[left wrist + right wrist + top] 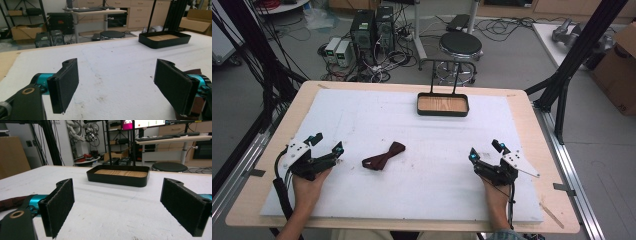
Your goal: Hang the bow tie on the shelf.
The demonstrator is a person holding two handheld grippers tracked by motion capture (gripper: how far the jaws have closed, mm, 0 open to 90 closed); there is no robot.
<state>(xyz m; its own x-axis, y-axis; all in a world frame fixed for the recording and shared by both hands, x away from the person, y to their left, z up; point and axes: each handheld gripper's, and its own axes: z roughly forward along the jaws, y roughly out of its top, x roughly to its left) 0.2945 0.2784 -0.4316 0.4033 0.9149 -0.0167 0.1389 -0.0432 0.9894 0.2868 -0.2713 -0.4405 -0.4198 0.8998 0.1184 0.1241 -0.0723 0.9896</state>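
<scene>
Grey lab floor surrounds the bench, with tangled black cables, two dark computer towers (373, 29) and a round black stool (460, 46) beyond the far edge. Black framing struts stand at both sides.

Bench: pale plywood table (247, 200) with rounded corners, covered almost fully by a white foam sheet (437, 185), matte, scuffed, with small dark specks.

Black tray (443, 105): rectangular, rounded corners, low walls, wood-grain floor, thin upright black frame rising from it. It sits at far centre of the sheet and holds nothing visible.

Cardboard box (619, 65) at right on the floor; dark print on it is too small to read. No legible writing elsewhere.

Dark maroon cloth strip (383, 156): pinched in the middle like a bow tie, lying flat on the sheet left of centre, near the left gripper and apart from it. The left gripper view shows a corner of it behind the right-hand jaw.

Left gripper (328, 143), held in the person's left hand (307, 187): jaws spread wide, nothing between them. Pads (66, 83) are flat, black and felt-like on teal mounts.

Right gripper (484, 150), in the right hand (494, 195): jaws likewise wide apart and empty, with the same rough black pads (60, 206).
</scene>
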